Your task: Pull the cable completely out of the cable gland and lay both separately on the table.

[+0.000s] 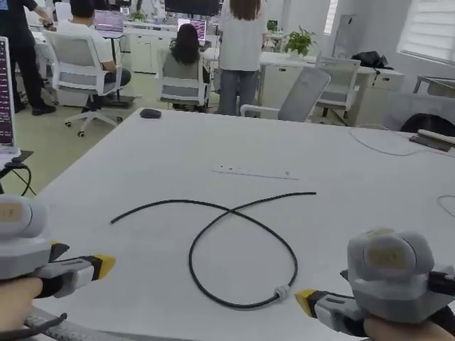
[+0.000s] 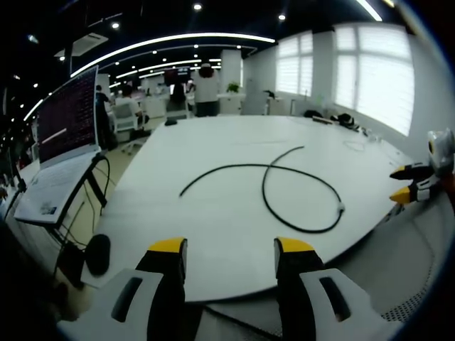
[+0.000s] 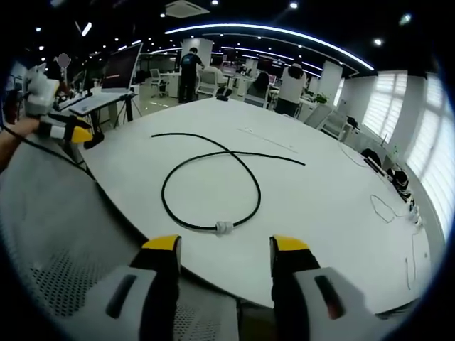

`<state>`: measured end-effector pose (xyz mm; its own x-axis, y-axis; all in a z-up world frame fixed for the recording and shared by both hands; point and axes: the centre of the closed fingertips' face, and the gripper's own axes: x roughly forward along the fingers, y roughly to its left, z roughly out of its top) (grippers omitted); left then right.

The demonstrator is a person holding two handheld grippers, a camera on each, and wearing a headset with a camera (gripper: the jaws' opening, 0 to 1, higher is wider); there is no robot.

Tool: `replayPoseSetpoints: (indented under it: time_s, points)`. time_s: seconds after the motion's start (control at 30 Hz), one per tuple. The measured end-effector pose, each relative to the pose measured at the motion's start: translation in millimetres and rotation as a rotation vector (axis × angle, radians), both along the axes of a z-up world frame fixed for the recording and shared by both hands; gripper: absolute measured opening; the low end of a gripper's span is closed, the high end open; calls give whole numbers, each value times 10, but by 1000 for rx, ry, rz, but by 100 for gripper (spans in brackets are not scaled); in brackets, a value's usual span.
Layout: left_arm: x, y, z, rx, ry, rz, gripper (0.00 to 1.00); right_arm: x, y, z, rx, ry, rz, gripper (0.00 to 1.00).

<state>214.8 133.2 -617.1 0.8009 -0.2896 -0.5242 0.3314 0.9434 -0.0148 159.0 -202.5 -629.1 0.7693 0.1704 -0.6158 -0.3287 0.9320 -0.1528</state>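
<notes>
Okay, small pale plastic cable gland on looped black cable just beside right tongs, far from left tongs; both gaping, empty.

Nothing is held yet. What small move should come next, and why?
Probably bring the right gripper forward to the small pale cable gland, which sits threaded on the thin black cable looped on the white table. That gripper is the nearer one, and its jaws stand open, ready to close on it.
</notes>
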Motion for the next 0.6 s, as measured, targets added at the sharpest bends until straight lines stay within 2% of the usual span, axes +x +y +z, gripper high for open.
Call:
replayPoseSetpoints:
  time_s: [0.43, 0.47, 0.53, 0.6]
  points:
    - [0, 21, 17, -1, -8, 16, 50, -2, 5, 5, 9, -4, 2, 52]
    - [-4, 18, 18, 17, -12, 11, 51, 0, -3, 9, 12, -8, -4, 52]
    - [-6, 22, 23, 15, -15, 14, 50, 4, -1, 18, 13, -15, 0, 52]
    - [-13, 29, 0, 30, -3, 15, 50, 1, 9, 13, 16, -12, 6, 52]
